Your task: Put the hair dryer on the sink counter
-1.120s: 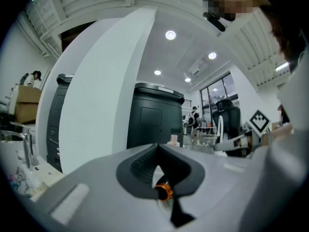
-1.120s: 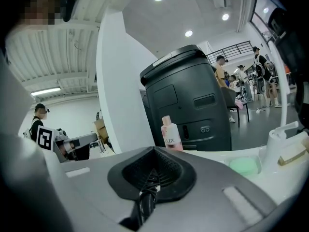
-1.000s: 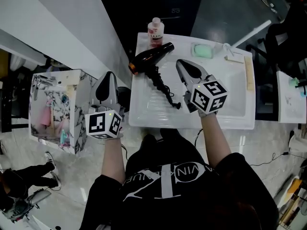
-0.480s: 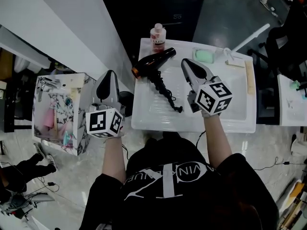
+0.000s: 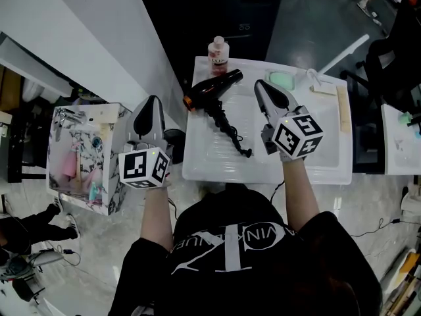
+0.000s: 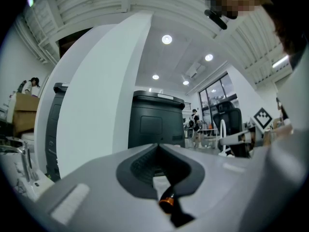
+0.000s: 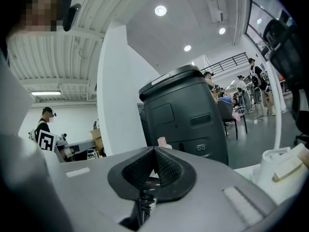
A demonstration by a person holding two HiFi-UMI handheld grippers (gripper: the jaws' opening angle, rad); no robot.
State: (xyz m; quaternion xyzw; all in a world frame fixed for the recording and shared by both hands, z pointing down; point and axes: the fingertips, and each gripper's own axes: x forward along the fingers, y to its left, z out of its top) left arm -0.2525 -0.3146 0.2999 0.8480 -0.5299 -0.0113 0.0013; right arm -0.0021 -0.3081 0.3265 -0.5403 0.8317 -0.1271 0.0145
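Observation:
The black hair dryer (image 5: 210, 88) with an orange nozzle ring lies on the white sink counter (image 5: 316, 163), near its back left corner. Its coiled cord (image 5: 231, 134) trails toward the front edge. My right gripper (image 5: 262, 85) hovers over the counter just right of the dryer, shut and empty; in the right gripper view its jaws (image 7: 154, 150) meet above the coiled cord (image 7: 144, 206). My left gripper (image 5: 150, 103) hangs off the counter's left side, shut with nothing in it. In the left gripper view its tips (image 6: 157, 146) meet, and the dryer's orange ring (image 6: 167, 201) shows below them.
A pink bottle (image 5: 218, 49) stands at the counter's back edge. A green soap (image 5: 281, 79) and a white faucet (image 5: 314, 72) sit at the back right. A patterned box (image 5: 79, 151) of toiletries stands on the floor to the left. A dark cabinet (image 7: 186, 114) rises behind the counter.
The head view has drifted a little, so the counter sits slightly higher and to the right. Both grippers stay shut and keep their places; the hair dryer has not moved on the counter.

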